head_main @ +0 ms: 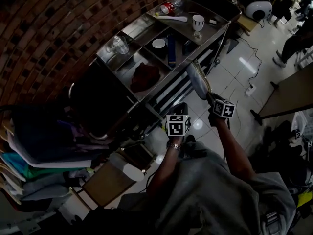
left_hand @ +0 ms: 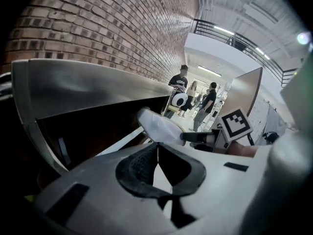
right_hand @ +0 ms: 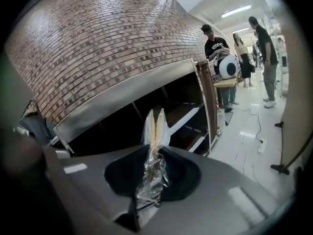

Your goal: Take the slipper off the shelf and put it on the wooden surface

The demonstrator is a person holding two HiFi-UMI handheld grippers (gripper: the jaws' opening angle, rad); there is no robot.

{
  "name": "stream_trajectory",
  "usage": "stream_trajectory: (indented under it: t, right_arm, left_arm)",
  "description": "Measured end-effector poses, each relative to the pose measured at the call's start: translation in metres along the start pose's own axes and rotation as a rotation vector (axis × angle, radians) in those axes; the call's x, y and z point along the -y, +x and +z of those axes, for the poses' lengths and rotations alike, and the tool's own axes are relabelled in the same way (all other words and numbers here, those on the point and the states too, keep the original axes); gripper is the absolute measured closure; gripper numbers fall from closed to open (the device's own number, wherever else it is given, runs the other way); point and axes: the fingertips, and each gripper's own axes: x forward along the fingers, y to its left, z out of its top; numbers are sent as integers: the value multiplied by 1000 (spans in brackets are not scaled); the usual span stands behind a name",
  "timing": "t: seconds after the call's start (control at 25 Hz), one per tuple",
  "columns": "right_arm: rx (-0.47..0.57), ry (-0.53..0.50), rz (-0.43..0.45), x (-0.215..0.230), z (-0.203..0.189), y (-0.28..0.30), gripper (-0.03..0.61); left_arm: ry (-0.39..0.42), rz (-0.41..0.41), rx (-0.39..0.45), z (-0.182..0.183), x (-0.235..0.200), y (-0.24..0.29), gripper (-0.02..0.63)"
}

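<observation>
The pale slipper (head_main: 197, 79), wrapped in clear plastic, sticks up from my right gripper (head_main: 208, 97), beside the front edge of the metal shelf cart (head_main: 146, 96). In the right gripper view the slipper (right_hand: 155, 131) stands edge-on between the jaws, which are shut on it. My left gripper (head_main: 181, 107) hangs just left of it, above the floor. Its jaws (left_hand: 157, 150) meet at the tips with nothing between them. The left gripper view shows the slipper (left_hand: 157, 126) ahead, near the shelf opening. A brown tabletop (head_main: 289, 93) lies at the right.
On top of the cart stand a bottle (head_main: 171, 6), a white cup (head_main: 197, 22), a bowl (head_main: 158, 43), a glass jar (head_main: 119, 44) and a dark red cloth (head_main: 145, 75). A brown box (head_main: 105, 181) and stacked clothes (head_main: 29, 148) sit lower left. People (right_hand: 217, 48) stand far off.
</observation>
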Motion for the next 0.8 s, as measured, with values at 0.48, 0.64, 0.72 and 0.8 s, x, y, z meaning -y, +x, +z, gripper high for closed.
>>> stream_trajectory:
  t: [0.48,0.64,0.72,0.8]
  right_arm:
    - [-30,-134,117,-22,-94,-124,526]
    - [-90,-176,233,-48,-148,-157,528]
    - [-139,-222,289,-69,-181,-172,528]
    - [-200,-278,365,-103,-214,-182,528]
  left_arm:
    - [-57,179,110,-69,44,-97,609]
    - [-89,265,85,-138,72,-143,609]
    - [-107,302,68,-167,81,-168,609]
    - [-130,360,78,-184,80,-201,609]
